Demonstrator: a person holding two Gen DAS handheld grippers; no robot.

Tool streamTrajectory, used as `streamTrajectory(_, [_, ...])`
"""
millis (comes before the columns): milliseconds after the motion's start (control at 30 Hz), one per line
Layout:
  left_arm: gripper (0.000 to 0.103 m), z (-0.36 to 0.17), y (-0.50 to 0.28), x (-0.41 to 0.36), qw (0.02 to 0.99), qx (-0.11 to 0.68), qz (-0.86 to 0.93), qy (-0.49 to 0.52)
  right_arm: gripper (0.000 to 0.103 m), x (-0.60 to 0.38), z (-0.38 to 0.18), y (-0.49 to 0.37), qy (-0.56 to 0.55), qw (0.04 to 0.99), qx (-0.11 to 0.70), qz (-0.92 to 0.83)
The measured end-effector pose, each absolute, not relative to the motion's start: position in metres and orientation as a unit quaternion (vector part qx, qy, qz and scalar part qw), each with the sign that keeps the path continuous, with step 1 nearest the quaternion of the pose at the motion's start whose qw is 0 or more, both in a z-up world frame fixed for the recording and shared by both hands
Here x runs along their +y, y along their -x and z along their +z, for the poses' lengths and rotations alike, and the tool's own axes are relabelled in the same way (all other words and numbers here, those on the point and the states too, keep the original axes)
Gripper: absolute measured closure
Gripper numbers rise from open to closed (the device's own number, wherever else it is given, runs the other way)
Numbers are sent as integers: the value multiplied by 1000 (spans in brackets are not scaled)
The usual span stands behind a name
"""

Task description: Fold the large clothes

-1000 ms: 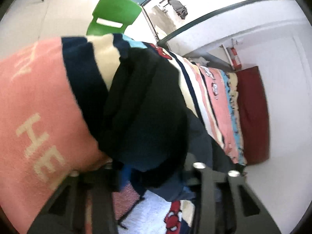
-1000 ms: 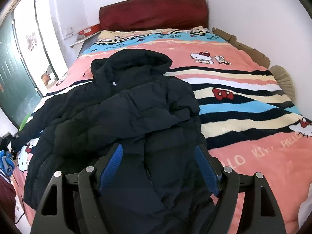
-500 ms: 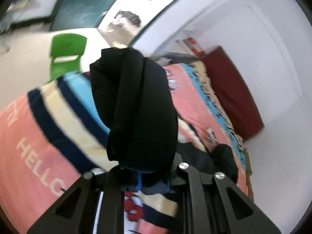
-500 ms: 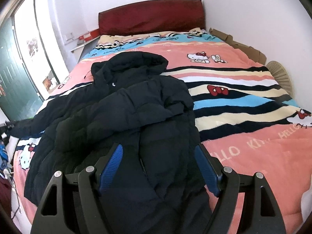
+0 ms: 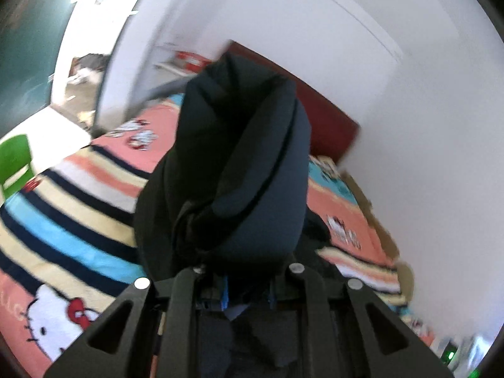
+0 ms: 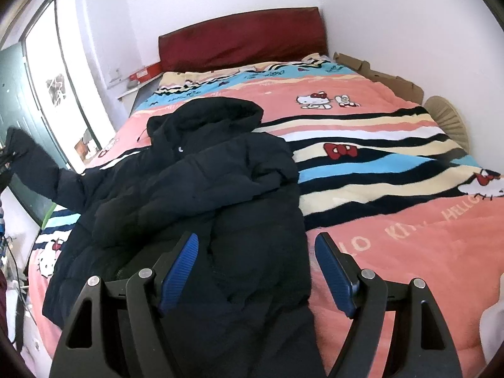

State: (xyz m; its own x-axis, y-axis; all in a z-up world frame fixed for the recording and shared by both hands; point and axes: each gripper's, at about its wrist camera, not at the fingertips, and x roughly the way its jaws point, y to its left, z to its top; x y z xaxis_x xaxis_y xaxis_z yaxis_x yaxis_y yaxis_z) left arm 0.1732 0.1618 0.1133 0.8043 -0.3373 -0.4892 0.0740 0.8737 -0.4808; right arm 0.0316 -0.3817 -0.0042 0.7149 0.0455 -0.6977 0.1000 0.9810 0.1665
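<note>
Bed (image 6: 393,220) fills most of the right wrist view: striped cartoon blanket (image 6: 378,163), red headboard (image 6: 242,37) at the far end, white wall (image 6: 409,15) tight along the right edge with cardboard (image 6: 378,75) wedged in the gap. Open blanket right of the jacket, from the hood down to the near edge. Left edge of bed faces a green door (image 6: 19,100) and a bright doorway; cables and clutter low on that side, too blurred to identify.

Jacket (image 6: 195,195) is dark navy, puffy, hood (image 6: 214,113) toward the headboard, body spread over the left half of the bed and running to the near edge. One sleeve (image 6: 34,163) is lifted off the bed at the left edge of frame, angled up and outward.

Left gripper (image 5: 247,293): jaws pressed together, pinching the sleeve end (image 5: 239,170). Fabric bunches up above the fingers and blocks the centre of the left wrist view. Blanket below and to the left, green chair (image 5: 14,163) beyond the bed's edge, headboard behind. Frame is motion-blurred.

Right gripper (image 6: 256,271): jaws spread wide, blue pads (image 6: 179,267) clear, nothing between them being pinched. It hangs over the jacket's lower hem region; left pad sits over dark fabric, right pad over the pink blanket just beside the jacket's right edge. Contact with the fabric: cannot tell.
</note>
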Motion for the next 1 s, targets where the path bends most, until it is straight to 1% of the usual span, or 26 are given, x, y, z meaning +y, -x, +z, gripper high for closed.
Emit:
streamTrajectory(267, [87, 101, -184, 16, 911, 338, -198, 129, 27, -409, -6, -25, -111, 922, 371, -28])
streamTrajectory(433, [87, 68, -179, -60, 895, 373, -235, 60, 27, -429, -6, -17, -123, 923, 363, -43])
streamTrajectory(600, [87, 16, -166, -129, 877, 416, -240, -16, 27, -442, -12, -15, -137, 920, 364, -51])
streamTrajectory(767, [87, -43, -141, -164, 854, 448, -244, -100, 27, -445, -19, -18, -139, 918, 369, -48])
streamTrajectory(833, [87, -62, -136, -166, 848, 457, -242, -119, 27, -444, -20, -19, -140, 917, 370, -47])
streamTrajectory(933, [86, -75, -133, -165, 847, 458, -239, -127, 27, -443, -23, -23, -138, 916, 374, -46])
streamTrajectory(1000, [83, -73, -133, -162, 846, 459, -246, -120, 27, -440, -24, -26, -136, 916, 376, -45])
